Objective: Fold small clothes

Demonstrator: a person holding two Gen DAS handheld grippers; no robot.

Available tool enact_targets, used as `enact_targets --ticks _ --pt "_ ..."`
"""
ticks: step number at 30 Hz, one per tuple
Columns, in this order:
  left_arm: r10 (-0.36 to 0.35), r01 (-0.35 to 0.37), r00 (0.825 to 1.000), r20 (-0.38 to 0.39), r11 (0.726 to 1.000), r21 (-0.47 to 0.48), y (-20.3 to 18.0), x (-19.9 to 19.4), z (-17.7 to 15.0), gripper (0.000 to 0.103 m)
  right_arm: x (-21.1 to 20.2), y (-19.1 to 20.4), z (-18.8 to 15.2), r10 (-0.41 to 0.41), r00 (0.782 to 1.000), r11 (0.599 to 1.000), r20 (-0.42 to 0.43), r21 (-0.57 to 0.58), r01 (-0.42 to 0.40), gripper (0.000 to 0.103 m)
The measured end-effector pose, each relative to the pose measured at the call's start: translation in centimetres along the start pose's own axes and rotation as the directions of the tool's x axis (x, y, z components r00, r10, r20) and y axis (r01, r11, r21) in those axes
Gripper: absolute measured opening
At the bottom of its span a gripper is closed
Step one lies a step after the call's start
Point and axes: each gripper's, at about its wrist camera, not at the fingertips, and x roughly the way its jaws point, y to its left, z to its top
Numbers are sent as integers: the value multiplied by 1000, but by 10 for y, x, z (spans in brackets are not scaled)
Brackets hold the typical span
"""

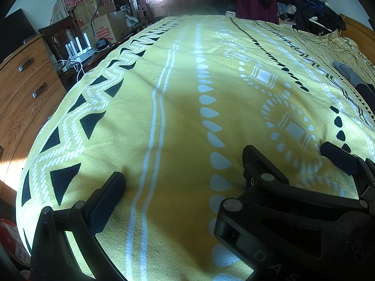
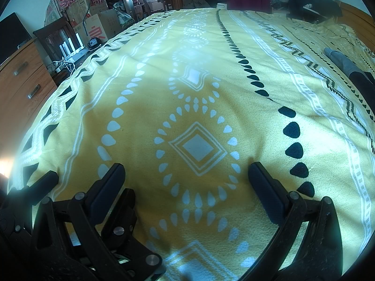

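Note:
A yellow patterned blanket (image 1: 182,107) (image 2: 145,98) covers the bed, and both grippers hover low over its near end. My left gripper (image 1: 185,182) is open with only blanket between its fingers. The right gripper (image 2: 187,173) is open too and holds nothing. They sit close side by side and overlap: the right gripper's fingers (image 1: 337,158) show at the lower right of the left wrist view, and a left finger (image 2: 46,180) shows at the lower left of the right wrist view. A grey sock-like piece (image 1: 346,72) (image 2: 339,61) with a dark part lies at the far right edge.
A wooden dresser (image 1: 25,89) (image 2: 21,84) stands left of the bed, with a dark chair (image 1: 63,39), cables and cardboard boxes (image 1: 105,25) behind it. A heap of clothes (image 1: 293,2) rises past the bed's far end. A wooden bed frame (image 1: 358,32) runs along the right.

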Motion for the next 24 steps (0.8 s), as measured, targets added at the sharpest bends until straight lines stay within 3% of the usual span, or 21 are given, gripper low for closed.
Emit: enact_targets --ticks 24 --pt "0 0 1000 0 1000 0 0 0 0 103 1 1 0 7 1000 1000 -3 5 -7 103"
